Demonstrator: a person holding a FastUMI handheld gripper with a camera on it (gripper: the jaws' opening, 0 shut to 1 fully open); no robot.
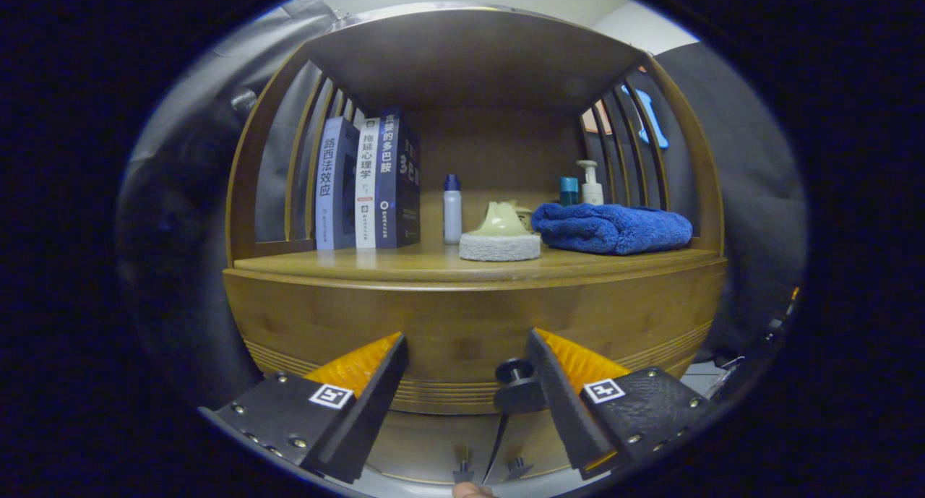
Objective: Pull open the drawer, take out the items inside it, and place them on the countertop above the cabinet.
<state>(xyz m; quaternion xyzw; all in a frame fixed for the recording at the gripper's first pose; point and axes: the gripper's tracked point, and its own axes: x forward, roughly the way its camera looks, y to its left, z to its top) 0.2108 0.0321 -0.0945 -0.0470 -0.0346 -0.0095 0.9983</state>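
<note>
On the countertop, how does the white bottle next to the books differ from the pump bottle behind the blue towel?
The white bottle has a blue screw cap, while the pump bottle has a white pump head. The white bottle stands in the open beside the books, fully seen, while the pump bottle's base is hidden behind the blue towel. The white bottle is slimmer. Both stand upright on the countertop, beyond the open gripper.

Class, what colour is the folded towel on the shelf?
Blue; towel, seen in the gripper view, beyond the open gripper.
</note>
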